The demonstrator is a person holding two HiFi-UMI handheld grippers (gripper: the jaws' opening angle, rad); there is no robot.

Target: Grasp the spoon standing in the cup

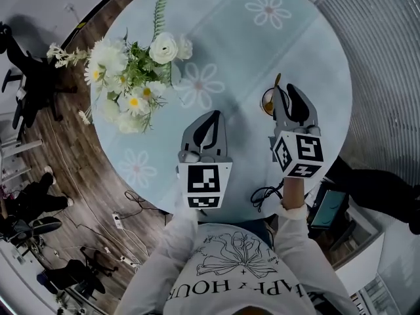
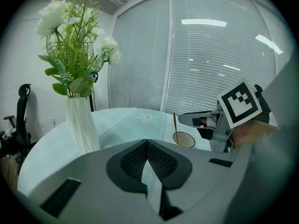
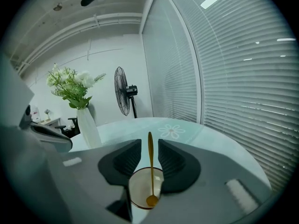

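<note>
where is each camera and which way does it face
Head view: on the person's head, steeply down at round pale-blue table; shows sleeves, left gripper, right gripper.
Left gripper view: on it, across table toward blinds; own shut jaws.
Right gripper view: on it, at gold spoon in gold-rimmed cup; own open jaws flank the spoon.
Shared: both gripper views show cup and white flower vase.

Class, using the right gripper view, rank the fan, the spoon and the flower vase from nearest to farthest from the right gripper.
1. spoon: between the open jaws of the right gripper, standing in the cup.
2. flower vase: on the table, off to the left.
3. fan: beyond the table, by the blinds.
</note>
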